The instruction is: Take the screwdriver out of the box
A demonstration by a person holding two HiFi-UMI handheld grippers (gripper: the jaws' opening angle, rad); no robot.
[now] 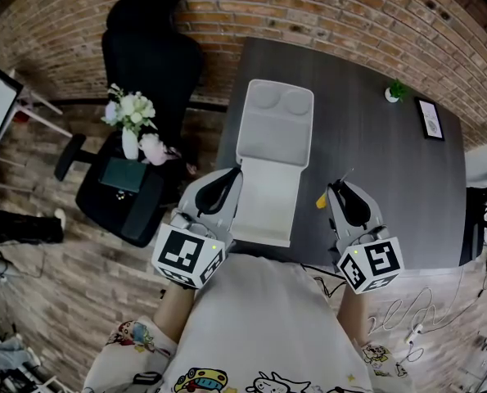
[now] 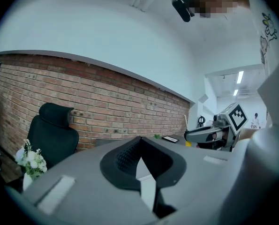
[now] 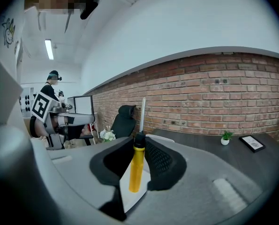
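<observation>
Wall: brick (image 1: 325, 6), running behind the far edge of the desk.
Desk: dark grey (image 1: 374, 162); it carries the box and two small things at its far right.
Office chair: black (image 1: 145, 64), on the floor just beside the desk's left edge.
Box: white (image 1: 274, 142), lying open on the left part of the desk, with its lid folded back away from the person.
Left hand-held gripper: (image 1: 232, 177) at the near left edge of the box, jaws together with nothing between them.
Right hand-held gripper: (image 1: 339, 188) above bare desk to the right of the box, jaws part-way closed and clamped on the screwdriver's handle.
Flowers: a white bunch in a white vase (image 1: 131, 117), left of the desk beside the chair.
Screwdriver: (image 3: 136, 165) yellow handle between the pads, with the black collar and metal shaft rising past the fingertips. It is out of the box and clear of its right side.
Picture frame: (image 1: 430, 119) lying flat near the far right corner.
Potted plant: small and green (image 1: 394, 91), just beside the frame.
</observation>
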